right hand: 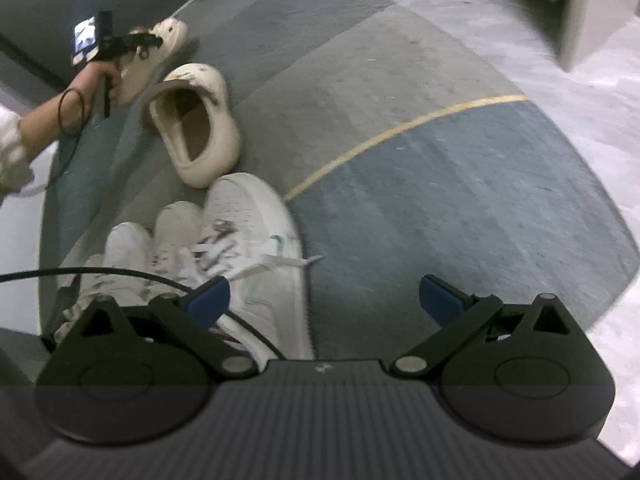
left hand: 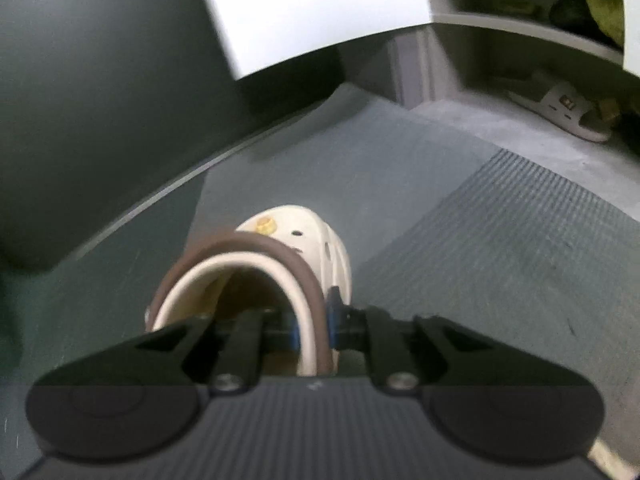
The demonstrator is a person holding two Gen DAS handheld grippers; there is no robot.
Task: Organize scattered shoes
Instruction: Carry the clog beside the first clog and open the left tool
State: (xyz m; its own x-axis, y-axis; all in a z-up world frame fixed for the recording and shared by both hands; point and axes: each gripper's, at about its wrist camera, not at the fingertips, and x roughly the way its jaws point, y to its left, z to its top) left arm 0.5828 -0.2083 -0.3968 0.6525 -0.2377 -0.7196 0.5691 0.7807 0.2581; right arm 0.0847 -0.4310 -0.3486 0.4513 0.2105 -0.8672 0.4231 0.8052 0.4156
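Observation:
My left gripper [left hand: 314, 330] is shut on the brown-trimmed rim of a cream clog [left hand: 304, 248] and holds it above the grey-green rug [left hand: 400, 200]. The right wrist view shows that same held clog [right hand: 160, 46] at the upper left, in the left gripper [right hand: 132, 42]. A second cream clog [right hand: 200, 132] lies on the rug [right hand: 400, 184]. Three white lace-up sneakers stand side by side below it, the nearest [right hand: 256, 248] just left of my right gripper [right hand: 322, 300], which is open and empty above the rug.
An open shoe cabinet [left hand: 500, 28] stands at the upper right with a white slide sandal [left hand: 568, 108] on its bottom level and dark items above. A white cabinet door [left hand: 312, 8] hangs open. Pale stone floor [right hand: 560, 80] surrounds the rug.

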